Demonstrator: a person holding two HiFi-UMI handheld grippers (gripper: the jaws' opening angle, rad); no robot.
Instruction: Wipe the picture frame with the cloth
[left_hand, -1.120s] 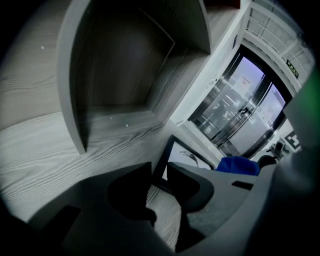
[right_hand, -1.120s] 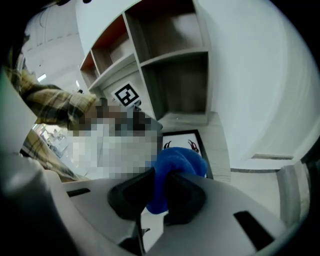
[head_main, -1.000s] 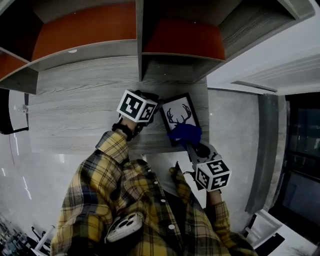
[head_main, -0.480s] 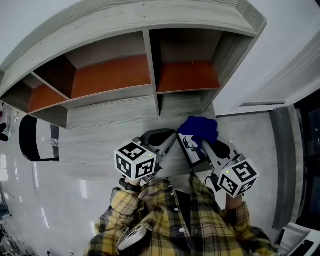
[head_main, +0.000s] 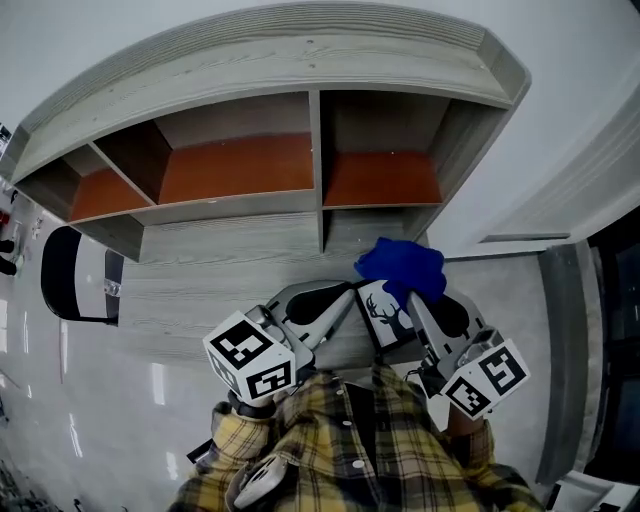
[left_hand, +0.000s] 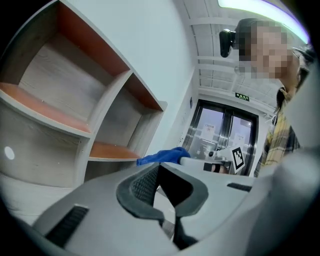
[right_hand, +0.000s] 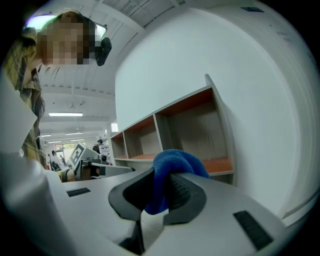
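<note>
- Slightly right of centre in the head view, the deer-antler picture frame (head_main: 385, 312) is held up before the grey wood bench (head_main: 200, 270).
- Left tool (left_hand: 169, 180), coming from the lower left, is pressed together on the frame's left edge.
- Right tool (right_hand: 160, 192), coming from the lower right, pinches a bunched blue cloth (right_hand: 175, 162), which overlaps the frame's upper edge.
- An open shelf unit (head_main: 240, 165) with orange panels spans the upper half.
</note>
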